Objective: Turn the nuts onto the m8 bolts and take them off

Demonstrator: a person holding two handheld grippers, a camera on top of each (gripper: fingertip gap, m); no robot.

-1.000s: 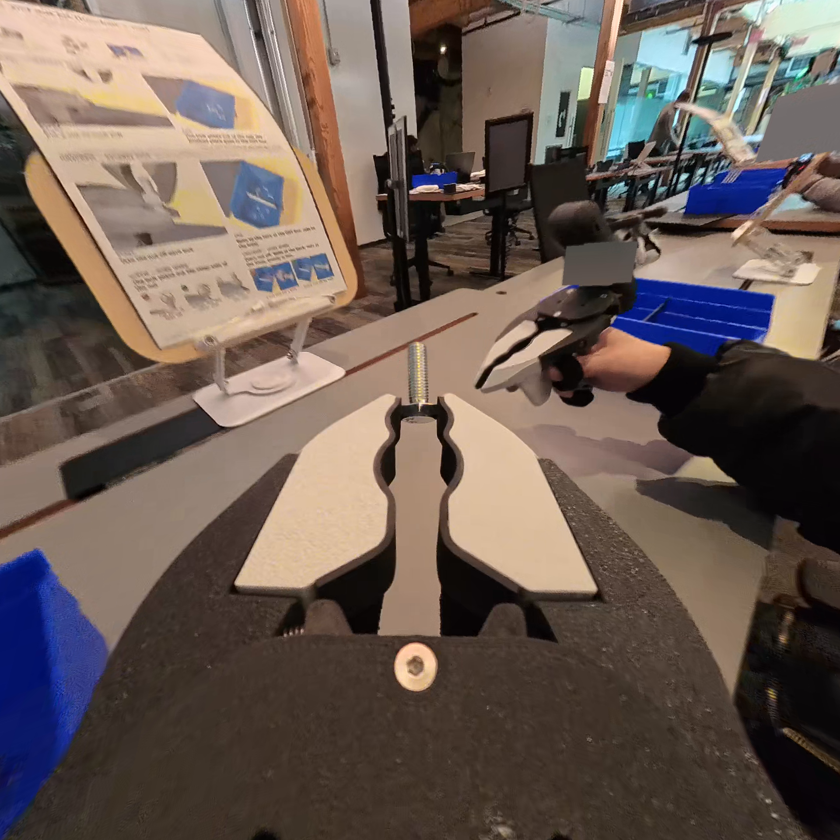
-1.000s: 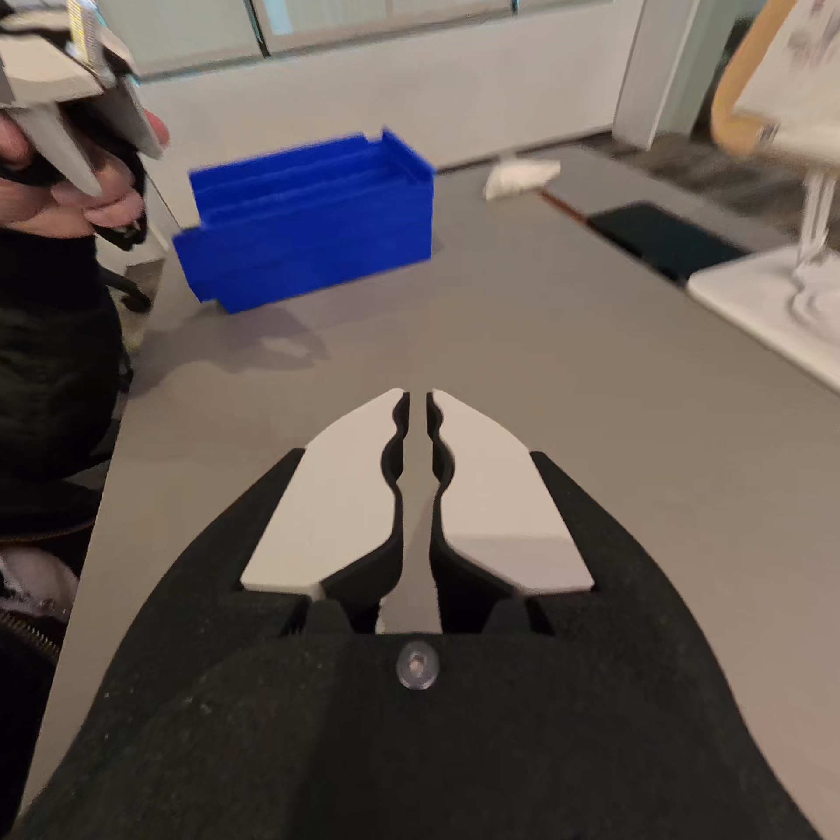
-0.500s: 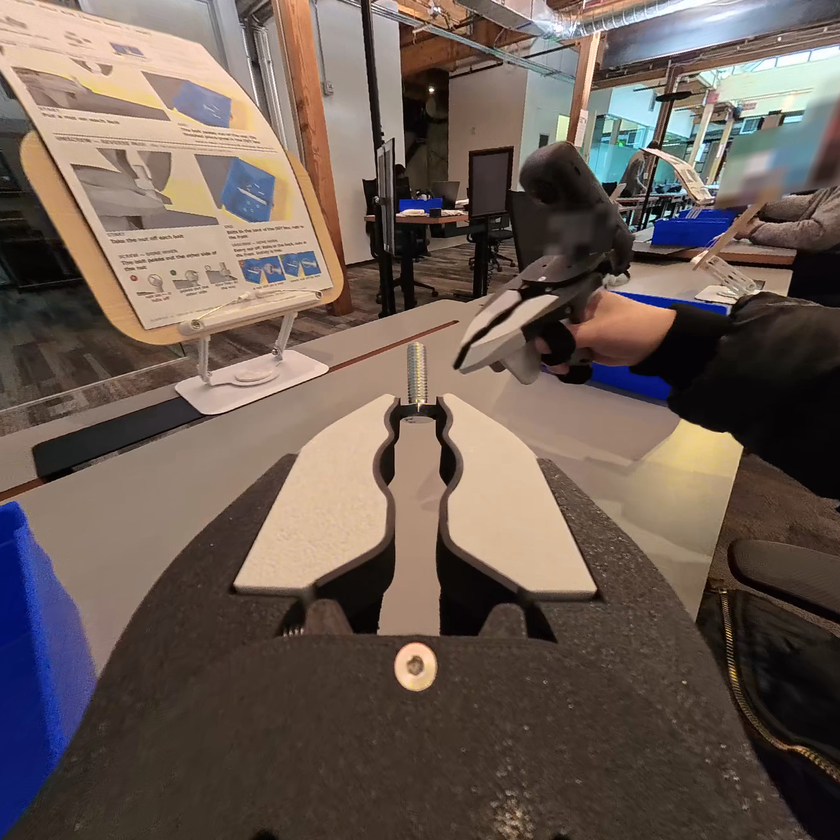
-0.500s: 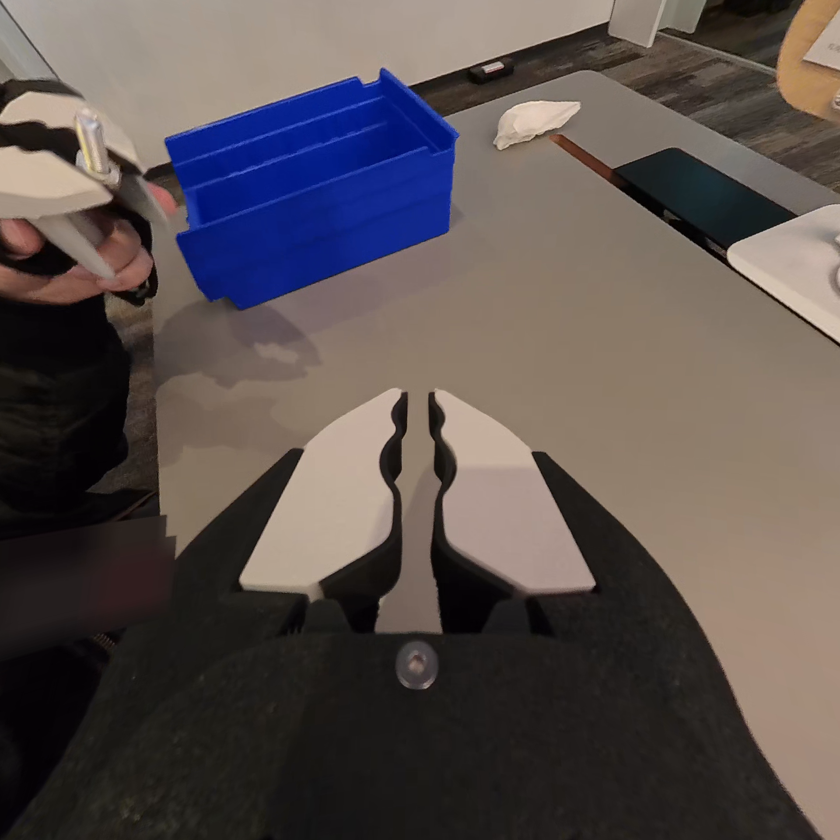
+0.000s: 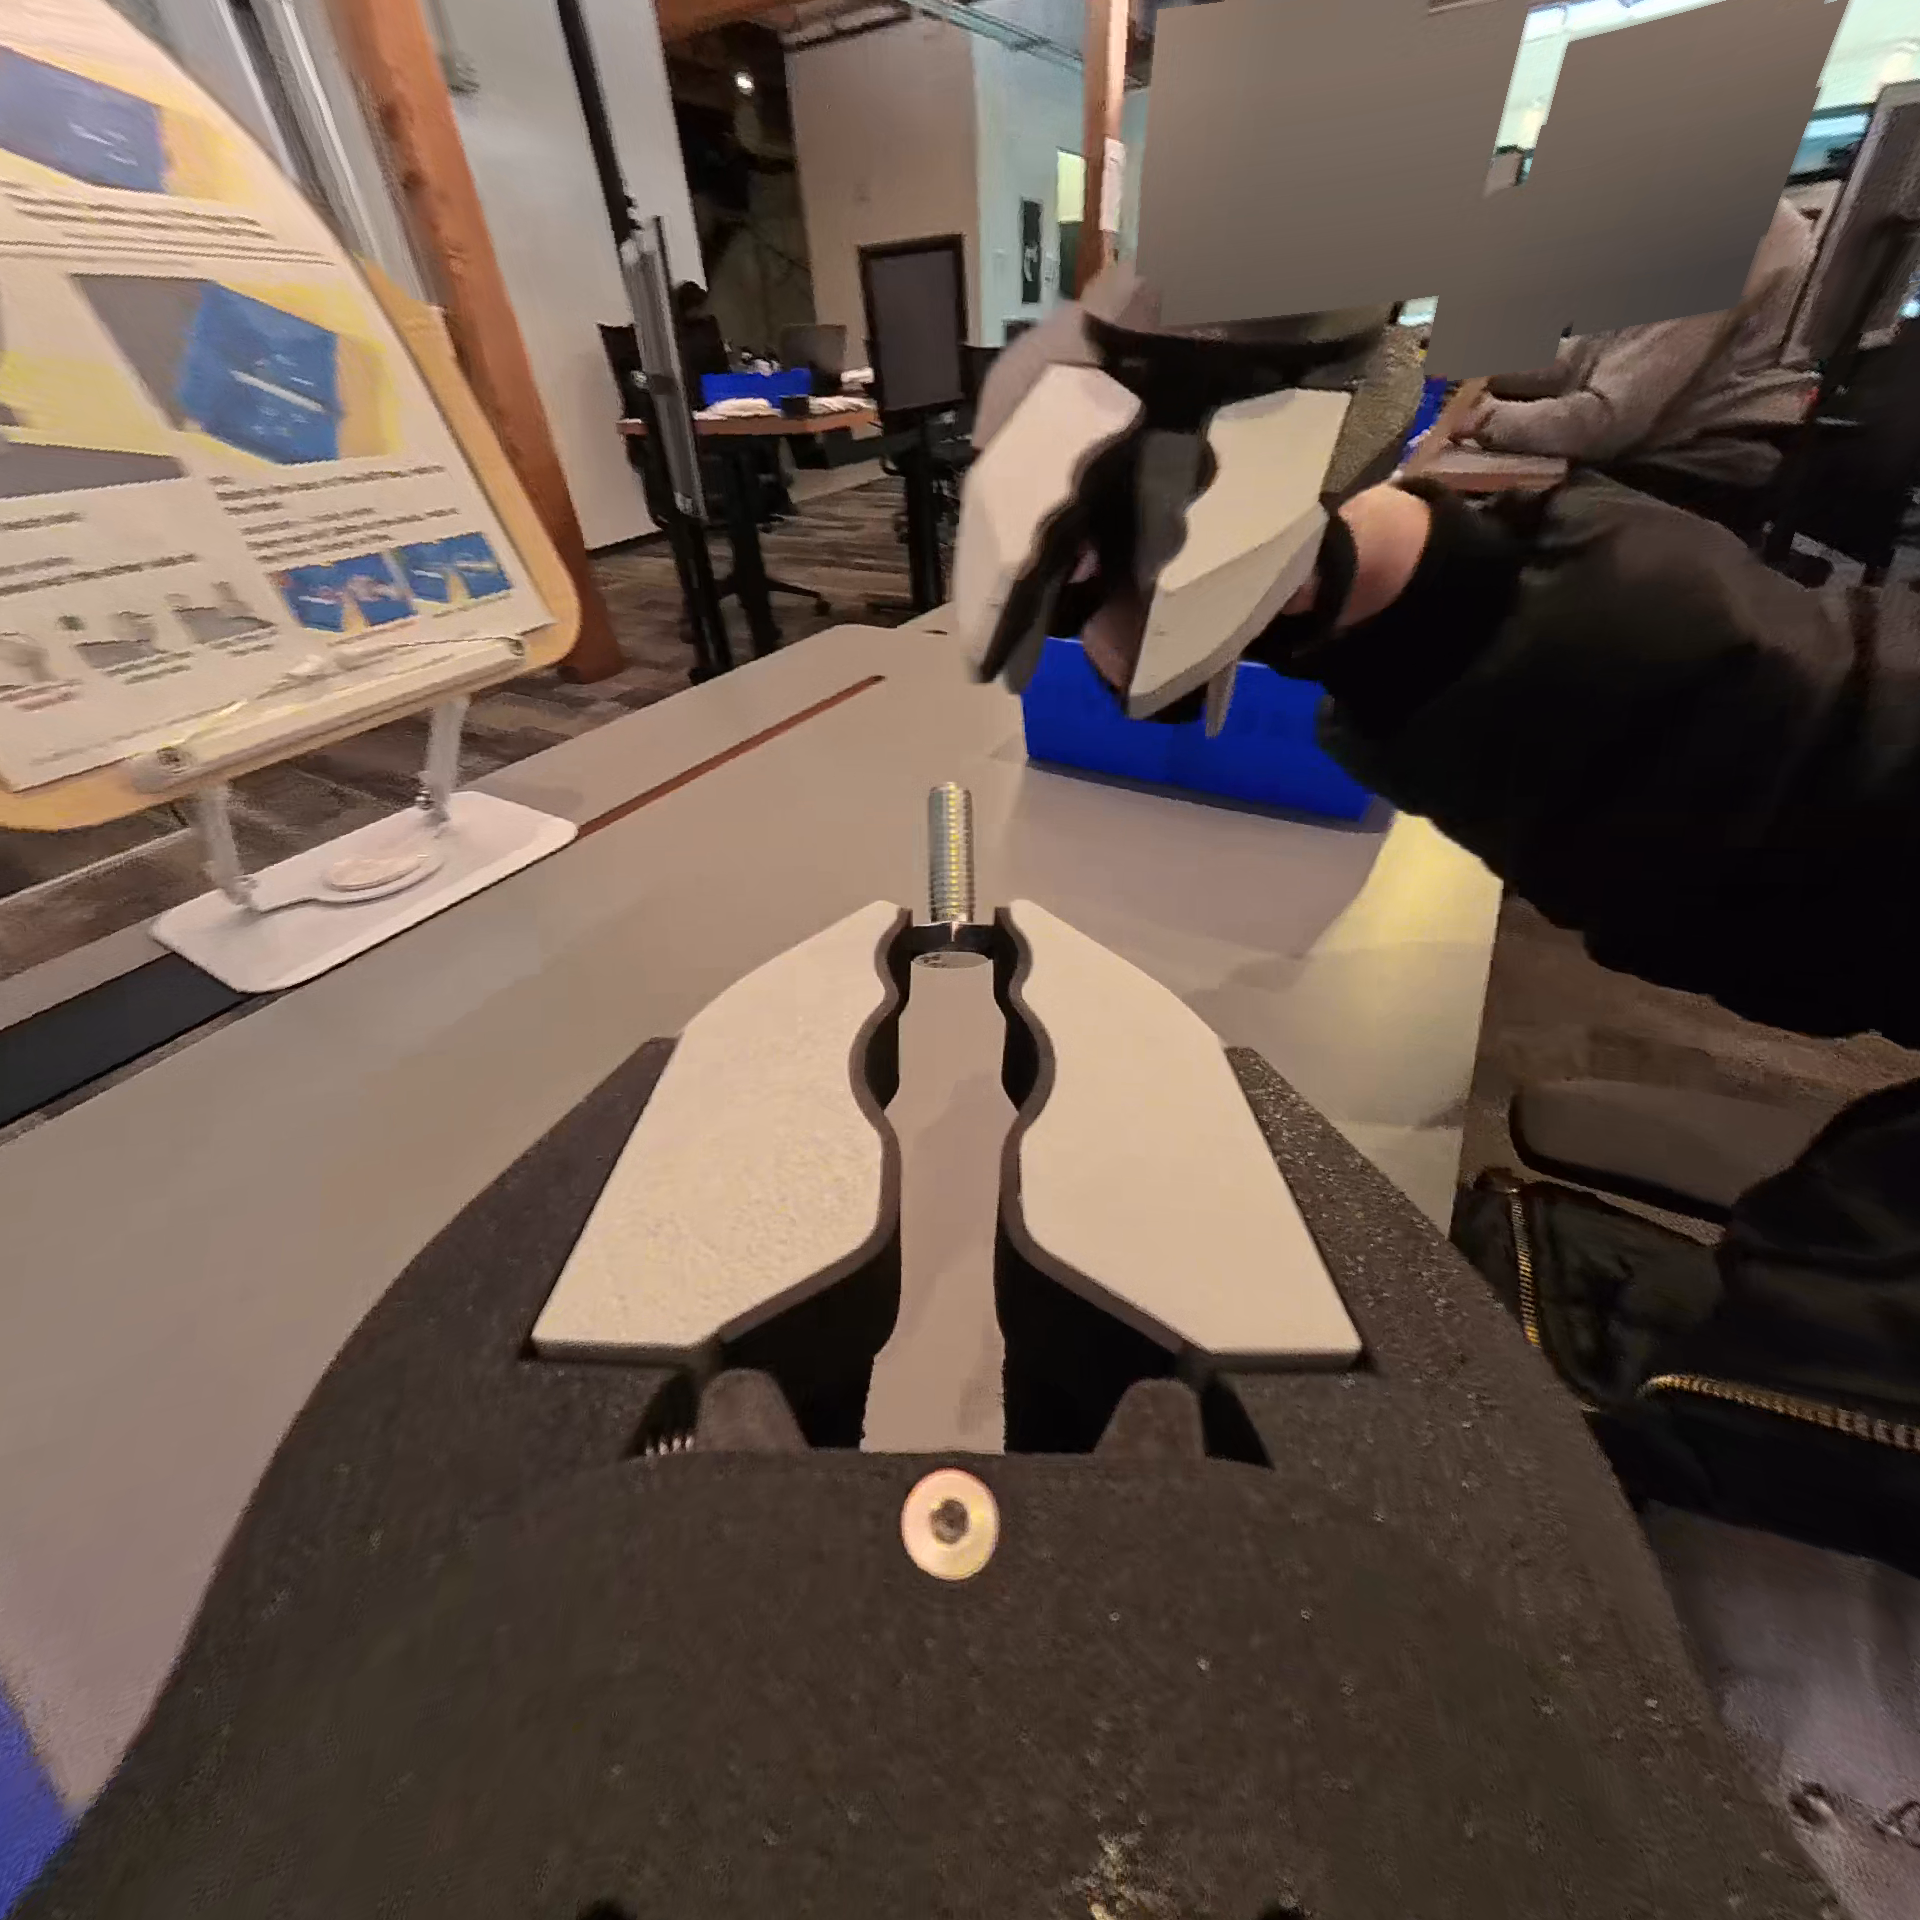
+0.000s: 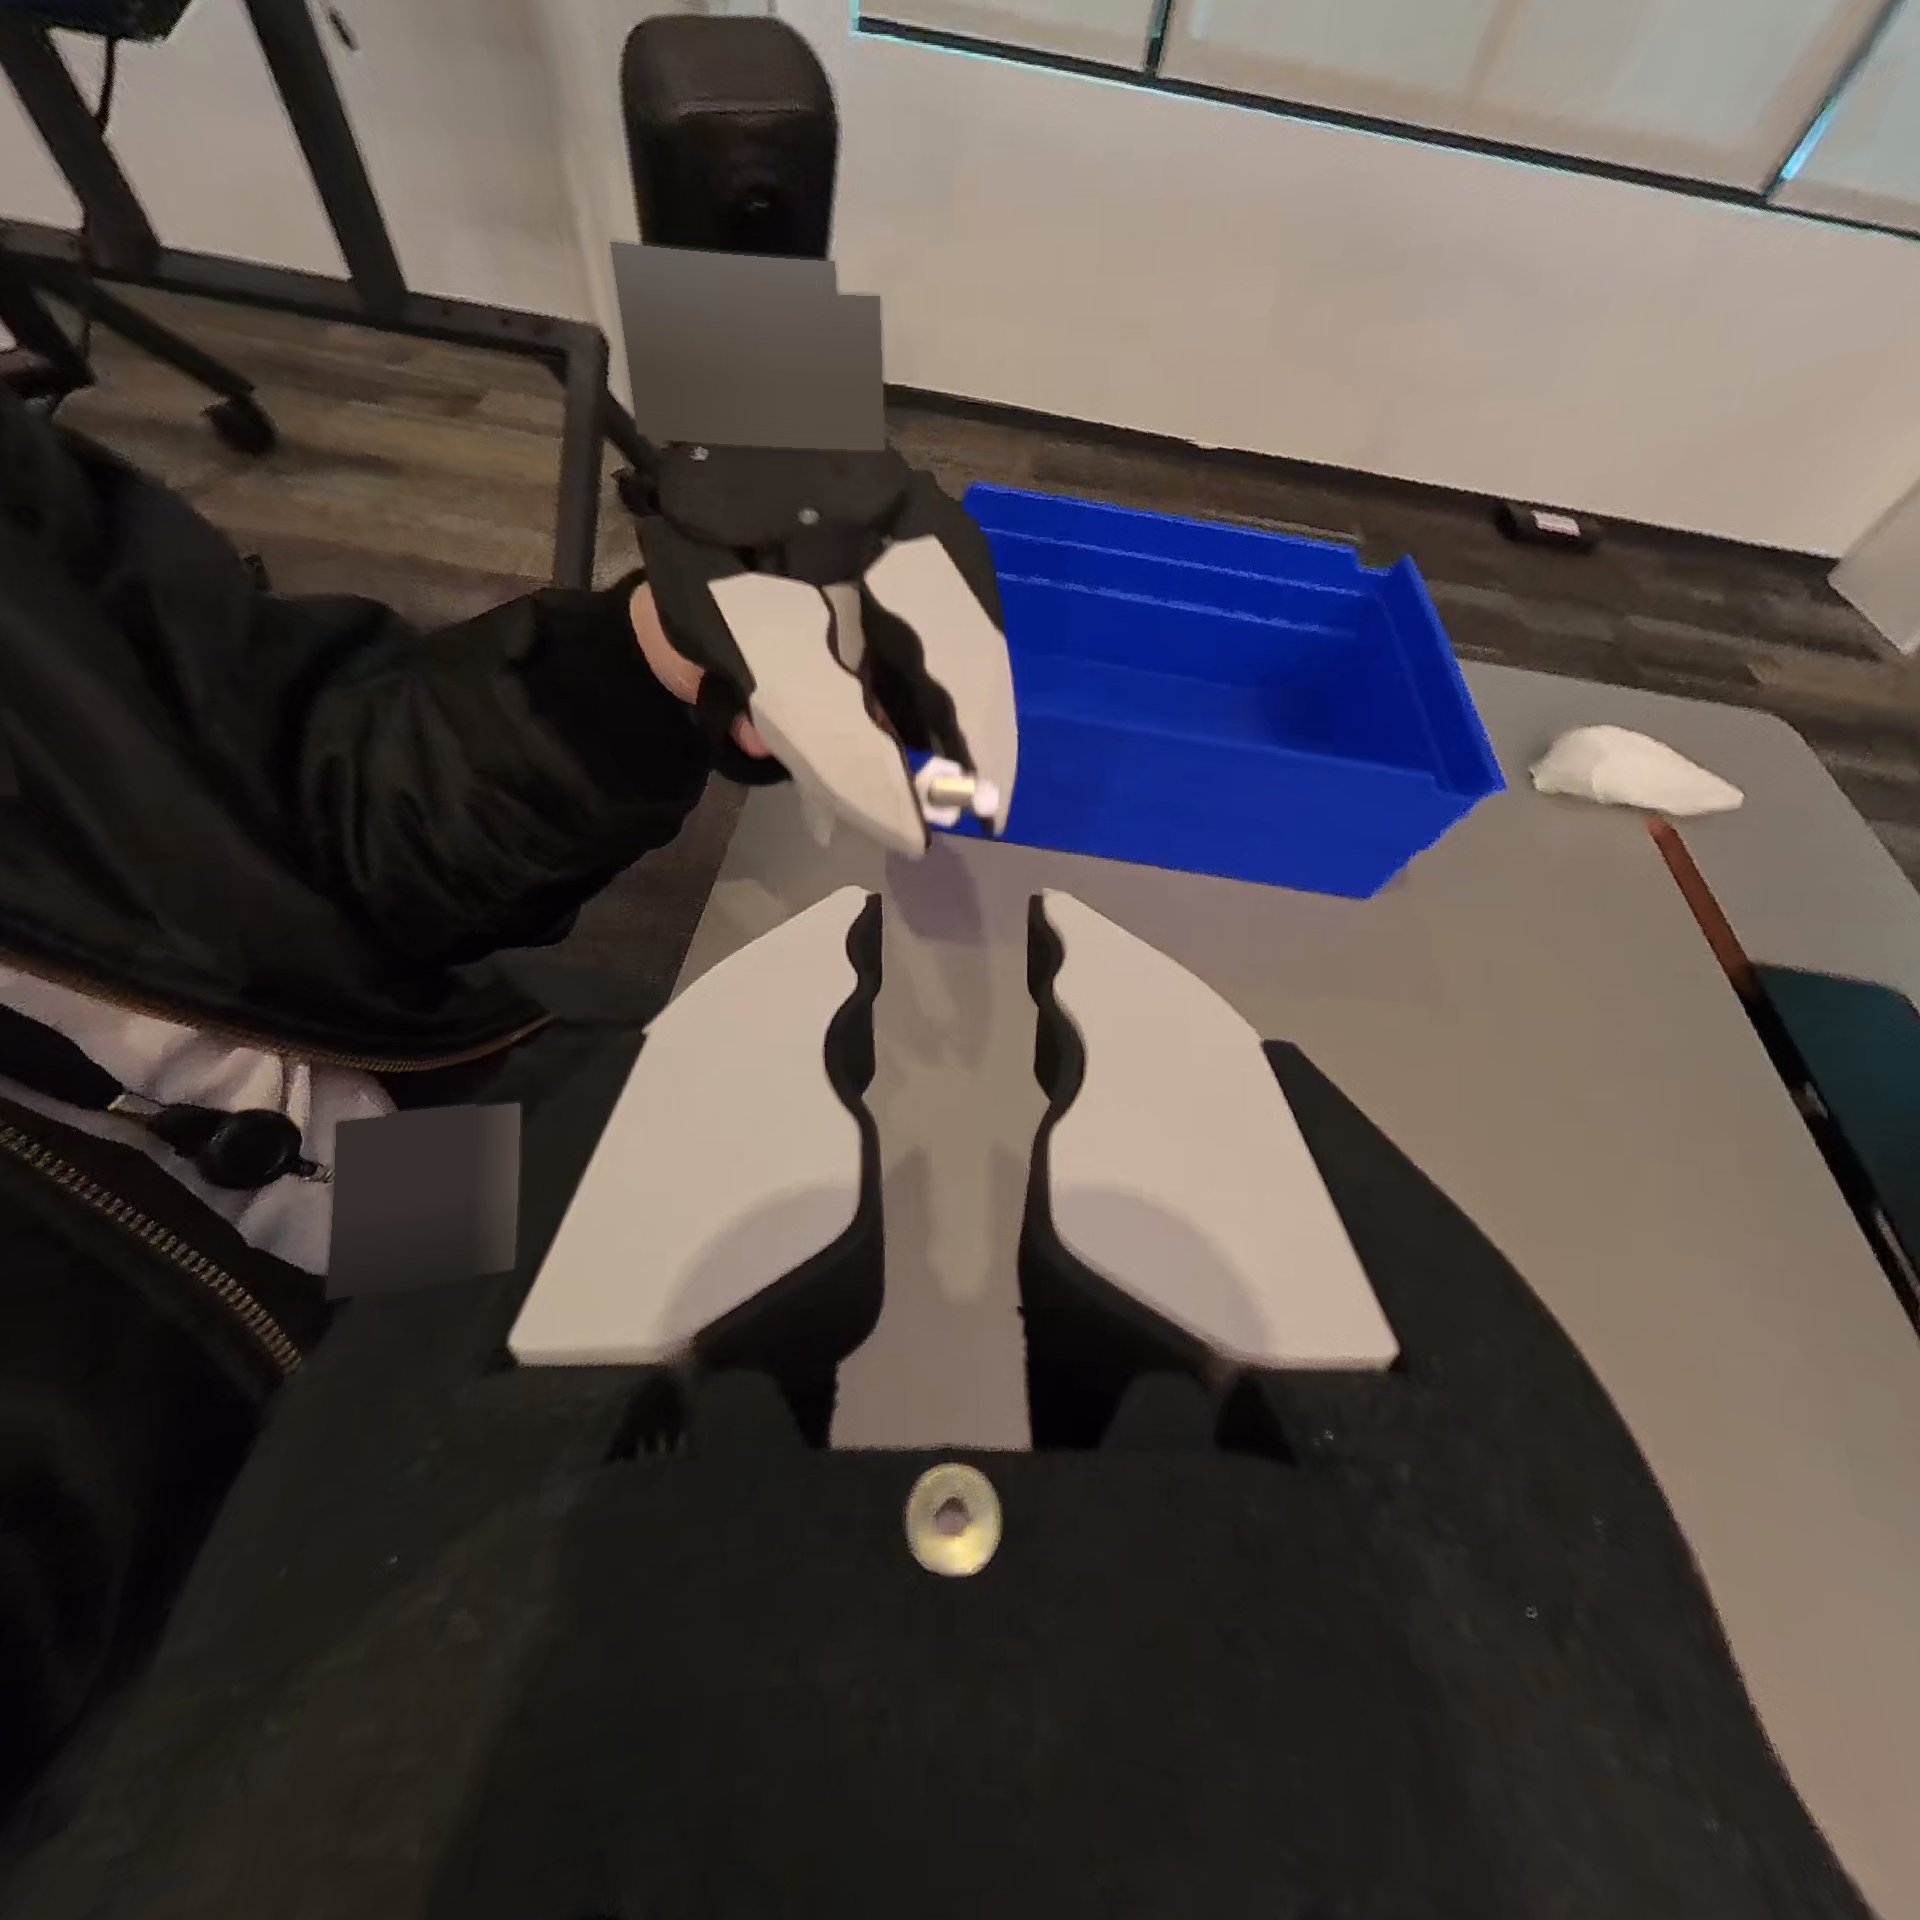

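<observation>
My left gripper [image 5: 951, 920] is shut on the hexagonal head of a silver bolt [image 5: 949, 852], whose threaded shank stands up bare from the fingertips. It holds the bolt above the grey table [image 5: 312, 1091]. The right wrist view shows this gripper [image 6: 940, 821] from the front with the bolt [image 6: 956, 795] between its tips. My right gripper [image 6: 954, 904] is open and empty, with table showing between its fingers. It hovers just short of the left gripper's tips. In the left wrist view it [image 5: 1081, 686] hangs above and right of the bolt, pointing down.
A blue bin [image 6: 1195, 727] stands behind the left gripper, and another blue bin [image 5: 1174, 748] lies beyond the bolt. A white crumpled cloth [image 6: 1631, 779] lies at the table's far right. An instruction board on a white stand [image 5: 364, 894] is at the left. Black sleeves flank both views. The grippers' ends are close to 5 centimetres from one another.
My right gripper has opened from nearly shut and swung up to face the left gripper. The left gripper still grips the bolt the same way.
</observation>
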